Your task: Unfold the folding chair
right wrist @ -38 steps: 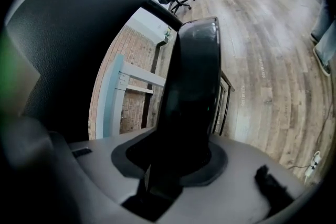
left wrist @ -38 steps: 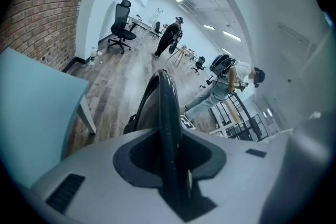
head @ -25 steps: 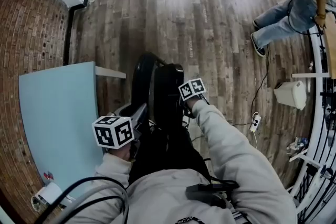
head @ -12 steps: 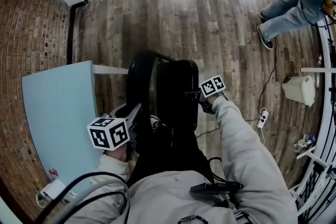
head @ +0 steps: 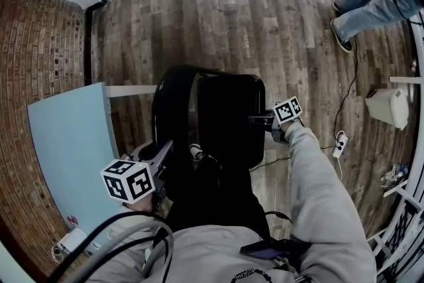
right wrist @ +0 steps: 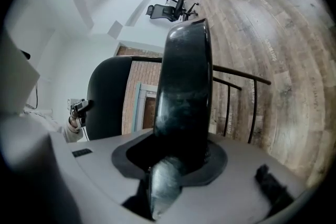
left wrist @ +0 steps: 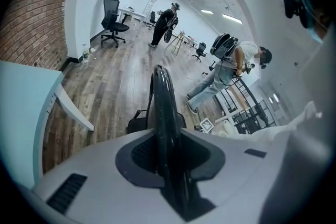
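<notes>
We pinch the chair (head: 218, 116), standing beside the tabletop (head: 66, 149): left gripper (head: 167, 148), jaws just closed tighter, on its back rim (left wrist: 163, 113), right gripper (head: 260, 119) on its seat edge (right wrist: 184, 102). It looks stiff, weighty, slick; edges hold best.

folding chair (head: 211, 117) | black, padded | partly open, seat (head: 230, 126) angled off backrest (head: 171, 103) | standing on wood floor (head: 265, 16)
</notes>
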### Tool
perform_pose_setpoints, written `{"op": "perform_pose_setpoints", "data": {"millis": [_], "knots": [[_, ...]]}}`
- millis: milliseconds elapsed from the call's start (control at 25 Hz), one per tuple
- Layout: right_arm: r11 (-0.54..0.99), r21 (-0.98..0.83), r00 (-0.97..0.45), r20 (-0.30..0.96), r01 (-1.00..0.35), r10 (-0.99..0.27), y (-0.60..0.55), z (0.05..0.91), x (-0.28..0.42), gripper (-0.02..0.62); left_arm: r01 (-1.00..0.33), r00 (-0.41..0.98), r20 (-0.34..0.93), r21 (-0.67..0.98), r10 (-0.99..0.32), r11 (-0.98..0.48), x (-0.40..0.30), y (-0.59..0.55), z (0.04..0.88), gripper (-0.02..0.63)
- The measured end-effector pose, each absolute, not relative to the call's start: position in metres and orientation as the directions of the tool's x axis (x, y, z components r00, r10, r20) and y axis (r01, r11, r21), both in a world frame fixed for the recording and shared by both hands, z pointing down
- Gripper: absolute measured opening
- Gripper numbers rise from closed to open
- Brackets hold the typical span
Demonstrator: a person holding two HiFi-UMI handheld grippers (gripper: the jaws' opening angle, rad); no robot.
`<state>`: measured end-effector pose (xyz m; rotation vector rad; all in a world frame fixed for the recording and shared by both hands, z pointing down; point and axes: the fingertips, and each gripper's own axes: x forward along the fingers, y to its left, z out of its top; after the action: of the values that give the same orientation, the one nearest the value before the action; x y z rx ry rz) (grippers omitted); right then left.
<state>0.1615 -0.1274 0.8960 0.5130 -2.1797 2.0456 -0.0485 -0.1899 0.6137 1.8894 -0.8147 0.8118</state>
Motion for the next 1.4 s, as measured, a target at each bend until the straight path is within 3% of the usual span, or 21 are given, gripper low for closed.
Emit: {"op": "perform_pose_setpoints", "data": {"millis": [480, 1000, 1400], "knots": [[-0.006, -0.989, -0.959, 0.142, -0.145, -0.246, -0.103, 0.957, 0.228, 0.130, -0.792, 0.567, 0.805, 0.474, -0.174, -0.385, -0.040, -0.184, 0.648, 0.094], [0.008, -1.000, -0.911, -0.003, 0.000, -0.413, -0.087, 1.027, 0.289, 0.144, -0.738, 0.641, 0.756, 0.562, -0.129, -0.374, 0.000, -0.175, 0.675, 0.092], [0.061, -0.987, -0.851, -0.161, 0.151, -0.500, -0.053, 1.082, 0.294, 0.144, -0.787, 0.578, 0.808, 0.511, -0.119, -0.346, -0.044, -0.197, 0.726, 0.084]]}}
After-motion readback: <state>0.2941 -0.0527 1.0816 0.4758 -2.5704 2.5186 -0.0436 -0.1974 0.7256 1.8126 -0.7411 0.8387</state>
